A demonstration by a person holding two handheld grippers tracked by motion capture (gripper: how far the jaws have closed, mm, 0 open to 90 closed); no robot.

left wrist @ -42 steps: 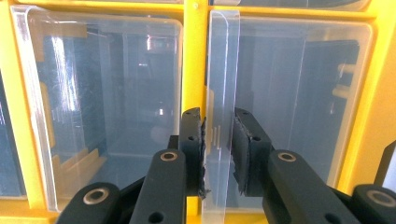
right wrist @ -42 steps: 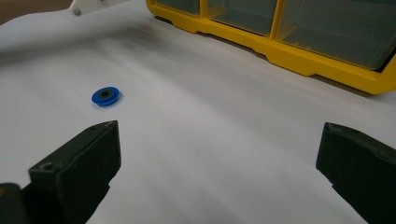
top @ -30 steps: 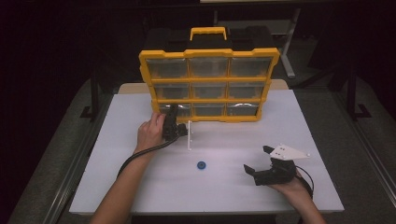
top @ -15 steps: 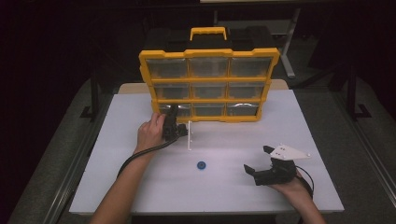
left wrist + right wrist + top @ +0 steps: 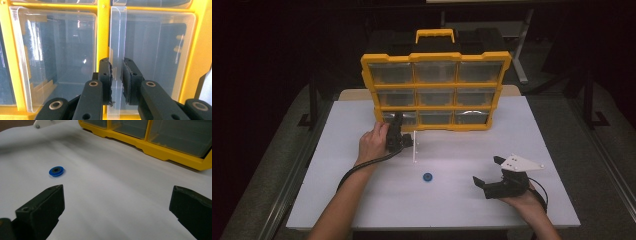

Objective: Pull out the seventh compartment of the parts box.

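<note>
A yellow organiser [image 5: 436, 91] with clear drawers stands upright at the back of the white table [image 5: 362, 200]. My left gripper [image 5: 404, 140] is at its bottom row, shut on a thin clear plastic drawer part [image 5: 414, 146] that juts out toward me. In the left gripper view, both pads [image 5: 106, 80] press that upright clear strip [image 5: 117, 37] in front of the organiser's drawers [image 5: 57, 57]. My right gripper [image 5: 486, 170] rests open at the front right, nothing between its jaws [image 5: 117, 202]. A small blue disc [image 5: 427, 177] [image 5: 56, 171] lies on the table between the two grippers.
The yellow organiser's base [image 5: 160, 152] runs along the far side of the right gripper view. Bare white table surrounds the blue disc. Dark floor and metal table legs [image 5: 312, 105] lie beyond the table's edges.
</note>
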